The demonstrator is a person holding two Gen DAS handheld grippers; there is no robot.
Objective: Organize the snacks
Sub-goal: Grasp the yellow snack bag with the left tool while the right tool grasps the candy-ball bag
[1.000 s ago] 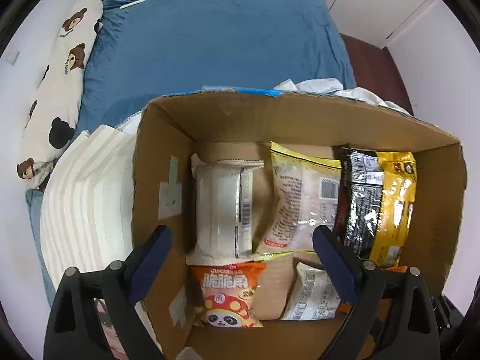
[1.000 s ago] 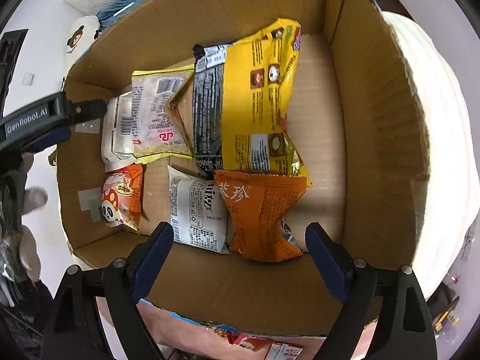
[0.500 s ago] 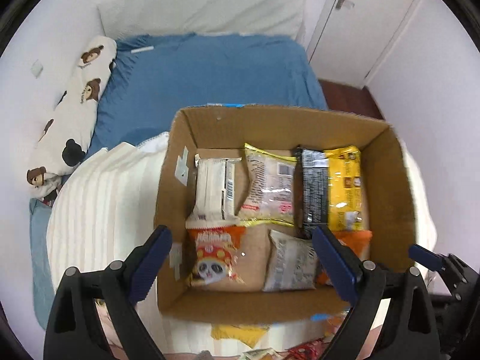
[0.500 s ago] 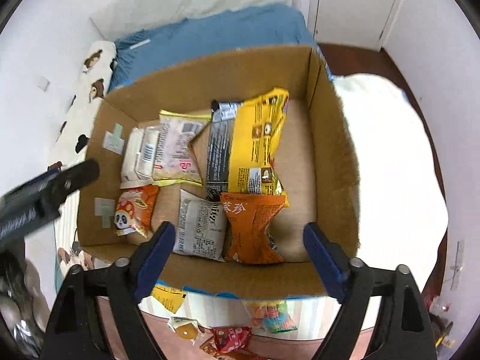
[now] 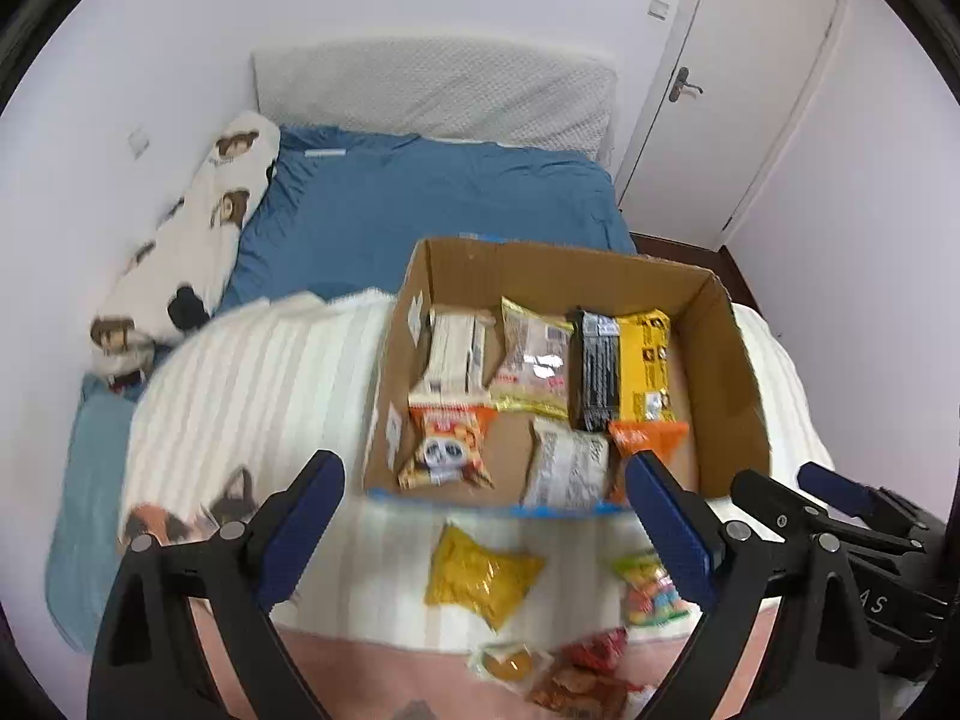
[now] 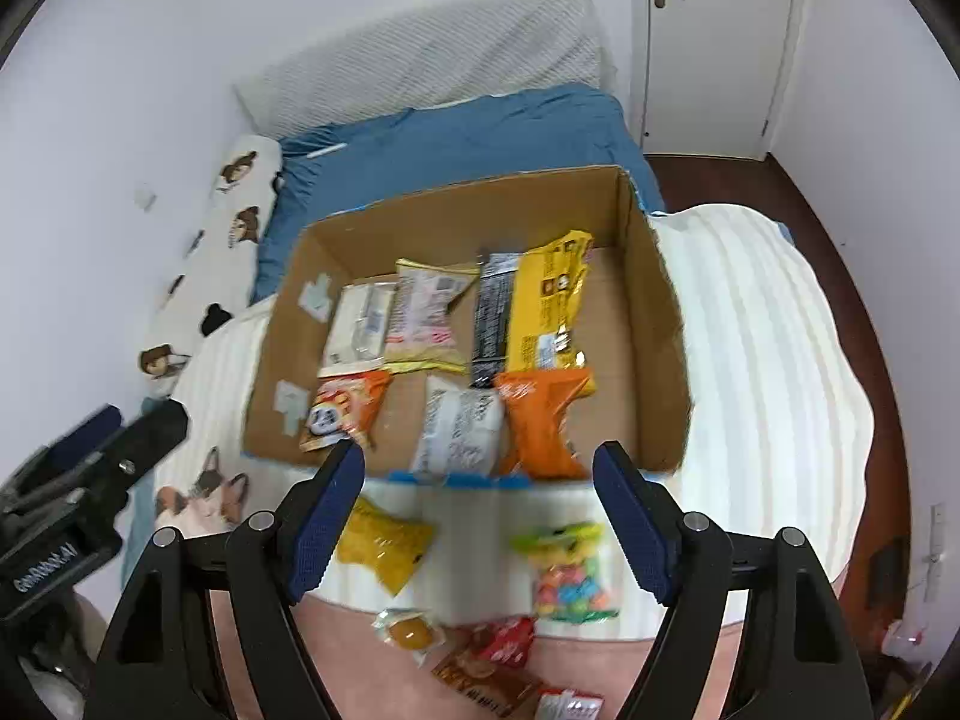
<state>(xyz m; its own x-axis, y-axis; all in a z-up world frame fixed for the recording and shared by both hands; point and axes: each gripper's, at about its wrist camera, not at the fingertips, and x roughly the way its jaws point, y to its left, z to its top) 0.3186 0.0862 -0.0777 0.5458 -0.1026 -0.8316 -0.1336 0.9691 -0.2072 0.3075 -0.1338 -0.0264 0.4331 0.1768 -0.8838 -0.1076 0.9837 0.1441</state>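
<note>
1. Snacks fill part of an open cardboard box (image 6: 654, 324) on a white striped blanket (image 6: 756, 360) on the bed.
2. Along the box's far row lie a white pack (image 6: 360, 324), a clear pink-and-yellow pack (image 6: 429, 318) and a black-and-yellow bag (image 6: 531, 306), the last two overlapping at their edges.
3. Along the near row lie a panda pack (image 6: 342, 408), a white bag (image 6: 459, 432) and an orange bag (image 6: 543, 420), which lies over the lower end of the black-and-yellow bag.
4. The box's right part is bare cardboard.
5. More snacks lie loose outside, in front of the near wall: a yellow bag (image 6: 384, 543) and a bag of coloured candy (image 6: 567, 570) on the blanket, and nearer still, on a pink cover (image 6: 600, 660), a small clear pack with an orange piece (image 6: 408, 630) and some red packs (image 6: 504, 642).
6. The left gripper (image 5: 483, 531) hangs above the loose snacks with its jaws spread wide and nothing between them.
7. The right gripper (image 6: 477, 522) hangs above the same spot, jaws apart and empty; they have just been closing somewhat.
8. A blue sheet (image 6: 468, 138), a bear-print pillow (image 6: 222, 246) and a white door (image 6: 714, 42) lie beyond the box.
</note>
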